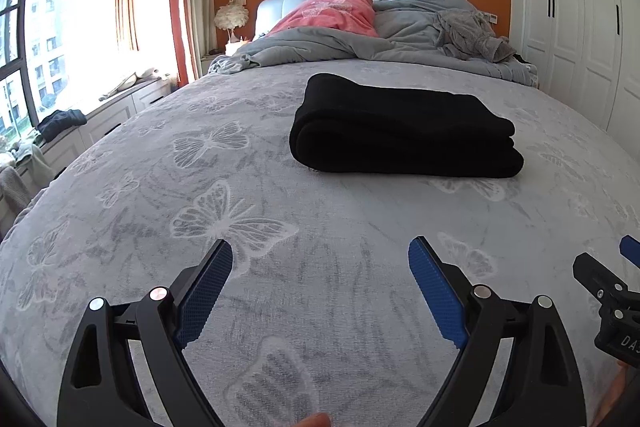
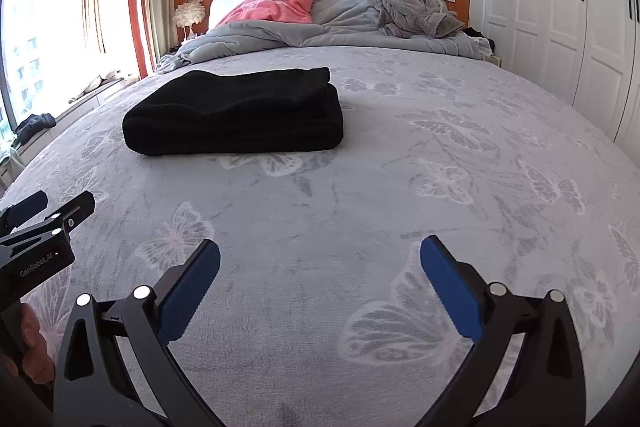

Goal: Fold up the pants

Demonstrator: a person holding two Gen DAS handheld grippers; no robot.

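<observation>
Both grippers' jaws spread, empty; only right wrist view shows a hand (image 2: 34, 347) near folded pants (image 2: 236, 115).

Daylight is flooding in through the large dark-framed window (image 1: 44, 39), blowing out to white glare; fisheye lens is bending edges, black vignette darkening corners; centre staying sharp.

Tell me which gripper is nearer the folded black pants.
Left, only marginally: the left gripper sits back with the pants ahead-right; the right gripper has them ahead-left.
</observation>
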